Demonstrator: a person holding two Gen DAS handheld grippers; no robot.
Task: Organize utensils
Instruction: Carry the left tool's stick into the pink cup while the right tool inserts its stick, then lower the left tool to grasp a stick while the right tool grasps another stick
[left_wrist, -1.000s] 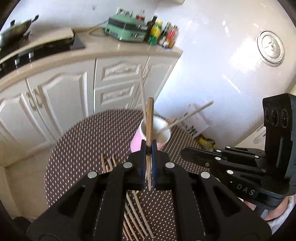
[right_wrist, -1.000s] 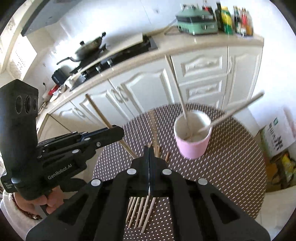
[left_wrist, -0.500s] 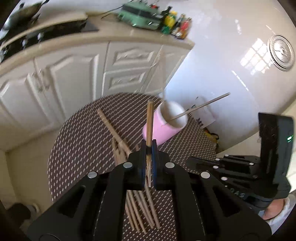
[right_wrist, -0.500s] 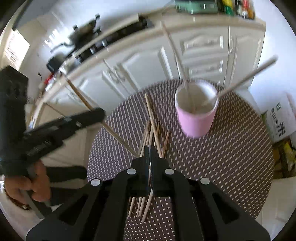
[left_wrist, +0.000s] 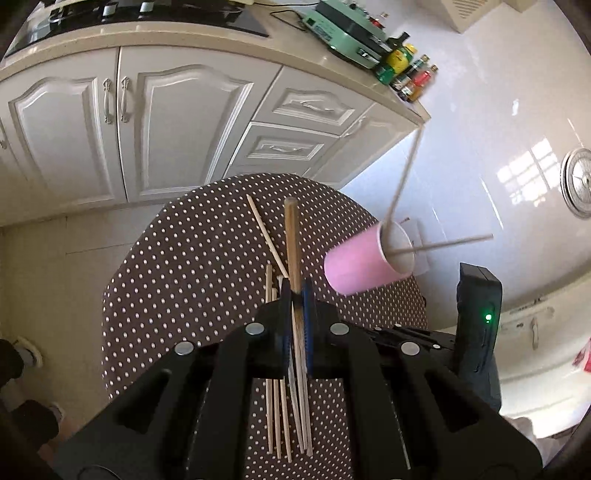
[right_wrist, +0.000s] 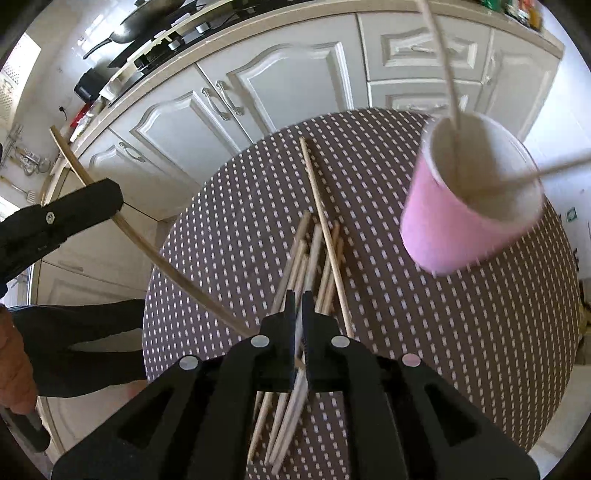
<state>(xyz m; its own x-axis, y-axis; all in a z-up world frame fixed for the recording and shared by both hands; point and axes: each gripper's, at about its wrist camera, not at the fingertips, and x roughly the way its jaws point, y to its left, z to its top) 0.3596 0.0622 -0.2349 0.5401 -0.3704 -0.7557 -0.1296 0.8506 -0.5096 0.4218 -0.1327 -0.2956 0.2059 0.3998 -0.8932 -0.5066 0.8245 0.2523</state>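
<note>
A single wooden chopstick (left_wrist: 291, 240) stands up out of my left gripper (left_wrist: 295, 291), which is shut on it. The right wrist view shows that same left gripper (right_wrist: 110, 195) at the left, with the held chopstick (right_wrist: 166, 266) slanting down over the table edge. My right gripper (right_wrist: 298, 299) is shut just above a pile of loose chopsticks (right_wrist: 314, 258) and I see nothing held in it. Beyond the pile, to the right, stands a pink cup (right_wrist: 472, 206) with two chopsticks leaning in it. The pile (left_wrist: 280, 413) and the cup (left_wrist: 358, 266) also show in the left wrist view.
The round table (right_wrist: 443, 332) has a brown dotted cover. White kitchen cabinets (left_wrist: 184, 122) stand close behind it, with a green appliance (left_wrist: 351, 33) and bottles (left_wrist: 406, 70) on the counter. A hand (right_wrist: 14, 369) grips the left tool. White tiled floor (left_wrist: 498, 147) lies at the right.
Both grippers have dropped toward the table, so the pile and cup look larger. The left gripper rolled, tilting its view, and stays shut on the chopstick.
</note>
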